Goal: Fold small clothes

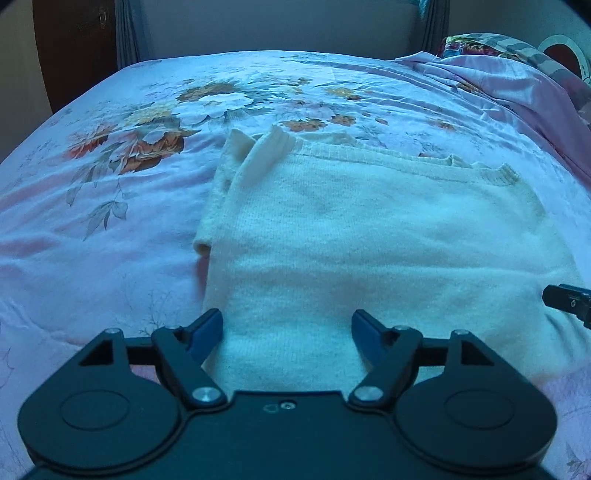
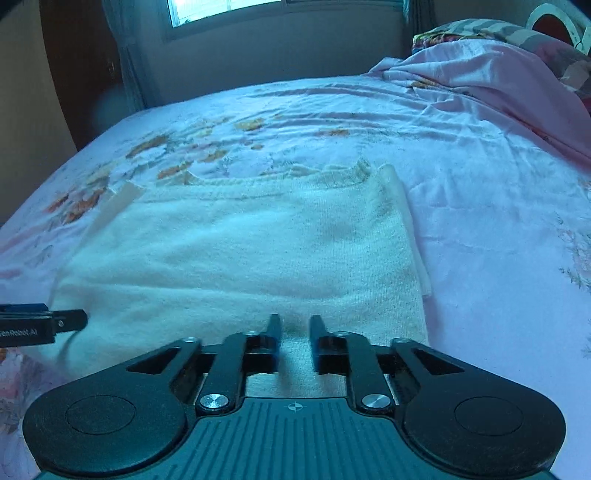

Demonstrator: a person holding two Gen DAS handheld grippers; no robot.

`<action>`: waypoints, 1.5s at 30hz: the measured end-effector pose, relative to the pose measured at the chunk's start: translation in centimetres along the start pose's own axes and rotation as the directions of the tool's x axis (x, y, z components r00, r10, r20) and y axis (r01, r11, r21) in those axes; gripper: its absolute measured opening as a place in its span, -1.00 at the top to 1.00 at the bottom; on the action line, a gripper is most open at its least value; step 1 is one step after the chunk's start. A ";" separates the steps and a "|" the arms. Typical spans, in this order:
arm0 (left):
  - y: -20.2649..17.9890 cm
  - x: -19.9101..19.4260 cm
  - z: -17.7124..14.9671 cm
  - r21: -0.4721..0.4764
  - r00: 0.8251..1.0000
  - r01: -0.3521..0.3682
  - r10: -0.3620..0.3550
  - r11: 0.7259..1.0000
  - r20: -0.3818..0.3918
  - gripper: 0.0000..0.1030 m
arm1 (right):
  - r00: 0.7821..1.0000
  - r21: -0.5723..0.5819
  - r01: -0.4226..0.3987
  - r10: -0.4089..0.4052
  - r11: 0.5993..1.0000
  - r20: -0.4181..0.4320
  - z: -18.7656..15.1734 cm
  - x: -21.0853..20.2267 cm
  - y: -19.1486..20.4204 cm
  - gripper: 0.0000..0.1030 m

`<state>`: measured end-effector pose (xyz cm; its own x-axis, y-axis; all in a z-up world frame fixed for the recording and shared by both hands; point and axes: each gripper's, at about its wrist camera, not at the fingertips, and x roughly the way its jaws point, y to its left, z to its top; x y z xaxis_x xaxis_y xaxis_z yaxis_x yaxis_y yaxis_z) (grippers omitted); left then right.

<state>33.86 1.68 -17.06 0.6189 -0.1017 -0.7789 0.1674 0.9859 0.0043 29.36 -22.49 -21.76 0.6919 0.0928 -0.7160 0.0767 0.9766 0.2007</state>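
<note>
A cream knitted sweater (image 1: 369, 236) lies flat on the bed with its sleeves folded in; it also shows in the right wrist view (image 2: 240, 251). My left gripper (image 1: 288, 328) is open wide, its blue-padded fingers straddling the sweater's near left edge, low over the cloth. My right gripper (image 2: 294, 328) is over the sweater's near right part with a narrow gap between its fingers; sweater cloth shows in the gap, and I cannot tell whether they pinch it. The right gripper's tip shows at the right edge of the left wrist view (image 1: 565, 301), and the left gripper's tip shows in the right wrist view (image 2: 70, 321).
The bed carries a pale pink floral sheet (image 1: 110, 206). A bunched pink blanket (image 2: 480, 74) and pillows lie at the far right. A wall with a window (image 2: 229, 11) and a dark wooden door (image 1: 74, 44) stand beyond the bed.
</note>
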 end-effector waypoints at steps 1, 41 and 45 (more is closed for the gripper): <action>-0.1 0.0 -0.3 0.005 1.000 -0.004 0.004 1.000 -0.006 -0.47 | 1.000 -0.013 0.017 -0.017 1.000 -0.007 -0.5 -0.1 0.3 -0.53; 9.5 1.9 2.4 -0.242 0.976 0.179 -0.204 0.954 -0.079 -0.21 | 0.998 0.005 -0.054 0.054 0.999 0.023 1.5 -0.8 5.1 -0.99; 10.0 4.0 3.2 -0.350 0.934 0.321 -0.355 0.880 -0.037 -0.21 | 0.998 0.021 -0.066 0.065 0.998 0.012 1.7 0.0 4.8 -0.99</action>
<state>40.45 10.73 -18.18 0.4901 -0.4402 -0.7524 0.0769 0.8816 -0.4656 30.92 -18.14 -19.70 0.7040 0.1541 -0.6933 0.0464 0.9641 0.2615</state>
